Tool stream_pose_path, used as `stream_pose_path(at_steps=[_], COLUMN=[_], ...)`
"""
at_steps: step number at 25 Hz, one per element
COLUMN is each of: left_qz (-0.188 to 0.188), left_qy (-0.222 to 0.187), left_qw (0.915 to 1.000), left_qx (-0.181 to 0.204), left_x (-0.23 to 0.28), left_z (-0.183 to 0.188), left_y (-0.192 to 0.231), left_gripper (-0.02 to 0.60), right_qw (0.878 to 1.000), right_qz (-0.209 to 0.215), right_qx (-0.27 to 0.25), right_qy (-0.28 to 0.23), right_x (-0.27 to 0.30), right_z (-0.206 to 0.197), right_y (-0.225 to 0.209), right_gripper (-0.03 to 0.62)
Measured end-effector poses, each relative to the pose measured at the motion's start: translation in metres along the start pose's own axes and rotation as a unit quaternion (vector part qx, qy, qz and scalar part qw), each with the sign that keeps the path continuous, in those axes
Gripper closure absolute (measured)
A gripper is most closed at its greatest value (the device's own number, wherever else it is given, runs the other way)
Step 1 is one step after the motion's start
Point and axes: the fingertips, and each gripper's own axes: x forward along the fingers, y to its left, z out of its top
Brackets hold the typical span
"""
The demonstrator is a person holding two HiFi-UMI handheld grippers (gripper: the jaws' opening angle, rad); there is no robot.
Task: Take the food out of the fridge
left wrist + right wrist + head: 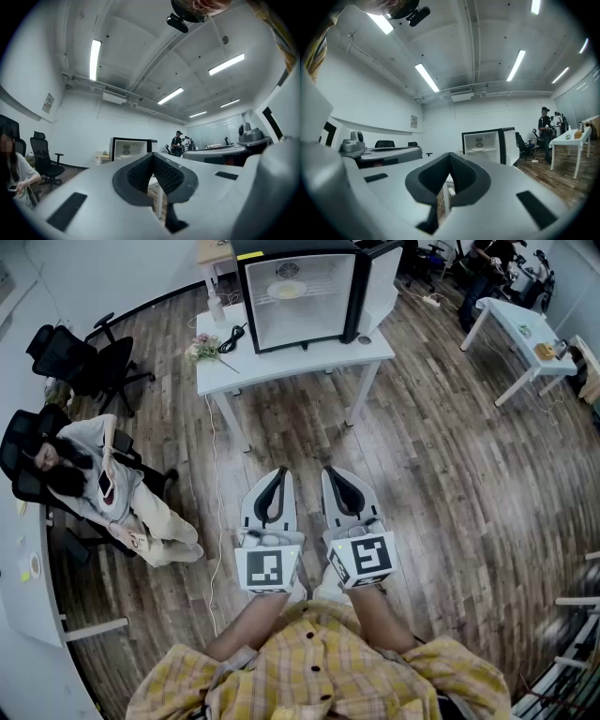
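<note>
We hold the left tool (278, 472) and right tool (335, 472) closed, empty; the food (287, 289) lies straight ahead in the open fridge (246, 306), well apart. The left tool looks slightly nearer.

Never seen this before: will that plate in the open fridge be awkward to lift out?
Probably stiff, so the plate should keep its shape. Its flat, shallow look suggests it could tilt if gripped by one edge. It sits on a wire shelf, so it likely slides easily.
</note>
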Motion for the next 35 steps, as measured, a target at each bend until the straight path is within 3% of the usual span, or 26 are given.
stream_pose_path(at_steps=[18, 24, 35], left_qz=[-0.018, 0.007, 0.003], left_qy=[-0.013, -0.018, -0.015], left_qw=[0.9996, 0.9997, 0.9995], left_qx=[-0.02, 0.013, 0.029], left_x=[-0.011, -0.009, 0.028], left_z=[0.003, 0.0, -0.008], left_y=[0.06, 0.08, 0.095], left_gripper=[0.574, 0.574, 0.574], right_qw=[1.0, 1.0, 1.0], right_qz=[-0.016, -0.024, -0.019], right_qx=[0.002, -0.015, -0.022], right_qy=[0.012, 0.011, 0.003], right_x=[0.03, 0.048, 0.087], right_z=[0.006, 0.002, 0.001], right_y=[0.045, 0.051, 0.038], right_gripper=[0.588, 0.588, 0.588])
